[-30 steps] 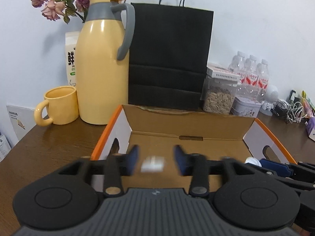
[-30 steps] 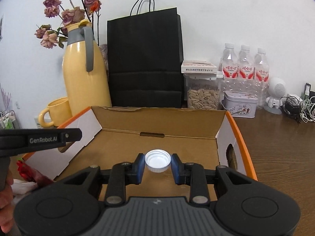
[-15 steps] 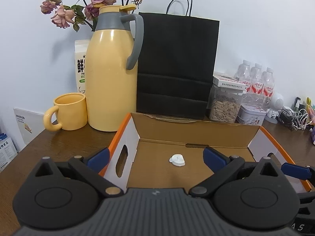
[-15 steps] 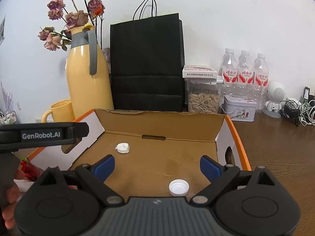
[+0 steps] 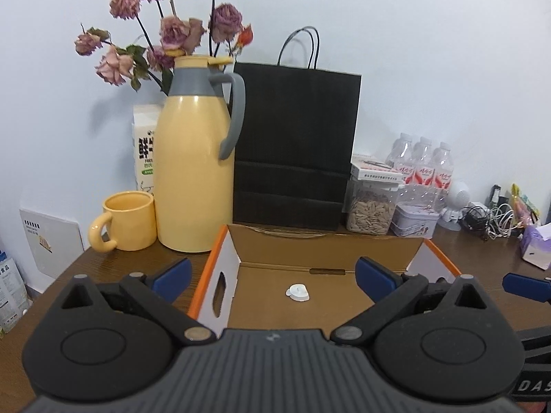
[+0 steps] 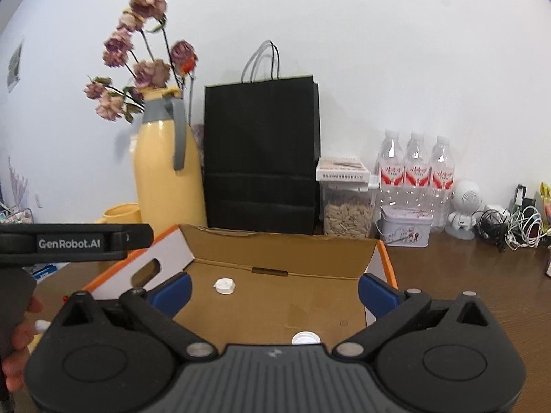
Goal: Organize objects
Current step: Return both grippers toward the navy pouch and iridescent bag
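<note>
Both claws have just been opening and now stand wide, nothing between the pads. Right claw [image 6: 273, 290] let go its bottle cap [image 6: 305, 338], which lies open side up on the box [image 6: 282, 241] floor, near edge, just past the claw body. Left claw [image 5: 273, 277] dropped its white cap [image 5: 297, 292], now lying mid-floor, further back. So two items are stowed; judged: this placing step is done, next pick pending. Both claws have pulled back and risen, aimed slightly down at the box. Beyond, on the desk [image 6: 465, 292]: flask [image 5: 194, 172], black bag [image 5: 296, 144].
</note>
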The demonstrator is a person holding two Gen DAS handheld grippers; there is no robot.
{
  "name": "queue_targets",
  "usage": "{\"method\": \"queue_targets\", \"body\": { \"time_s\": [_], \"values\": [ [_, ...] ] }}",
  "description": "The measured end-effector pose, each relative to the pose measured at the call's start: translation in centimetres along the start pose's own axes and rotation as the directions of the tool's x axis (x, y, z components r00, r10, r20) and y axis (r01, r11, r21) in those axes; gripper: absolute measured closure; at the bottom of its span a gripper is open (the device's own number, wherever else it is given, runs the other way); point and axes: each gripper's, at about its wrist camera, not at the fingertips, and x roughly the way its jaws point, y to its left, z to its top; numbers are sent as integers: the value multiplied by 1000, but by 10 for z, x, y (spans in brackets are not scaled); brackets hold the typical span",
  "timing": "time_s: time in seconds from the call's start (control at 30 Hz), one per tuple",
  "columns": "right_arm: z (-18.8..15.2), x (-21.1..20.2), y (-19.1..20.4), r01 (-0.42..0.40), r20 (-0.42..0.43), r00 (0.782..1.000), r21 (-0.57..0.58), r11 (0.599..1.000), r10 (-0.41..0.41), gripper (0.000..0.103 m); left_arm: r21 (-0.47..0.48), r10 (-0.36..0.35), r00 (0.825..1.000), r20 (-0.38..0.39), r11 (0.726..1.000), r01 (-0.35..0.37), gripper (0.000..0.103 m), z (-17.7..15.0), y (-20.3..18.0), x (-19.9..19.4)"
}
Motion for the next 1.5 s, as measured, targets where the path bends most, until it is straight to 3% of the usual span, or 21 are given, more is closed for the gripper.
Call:
{"method": "queue_targets", "body": {
  "time_s": [0.2,0.37,0.67,1.03,1.23,1.5],
  "values": [
    [-4,-45,4,-10,28,1000,-20,1000,11,0,-45,-40,999,3,998,40,0,-5,15,-38],
    [-13,-82,8,-20,41,999,-27,999,21,0,-27,-52,999,-8,998,52,0,-16,24,-66],
    [-43,-119,19,-37,2,999,-33,999,37,0,-31,-50,997,-51,998,48,0,-48,49,-104],
    [-85,-130,29,-61,-74,995,1,998,61,0,-43,-8,996,-93,999,4,0,-88,73,-131],
    [-100,-116,41,-111,-145,983,-7,994,109,0,-40,1,992,-123,999,-6,0,-103,79,-132],
    [-103,-93,57,-118,-208,972,-39,992,108,0,-54,14,991,-132,998,-21,0,-106,90,-131]
  ]
}}
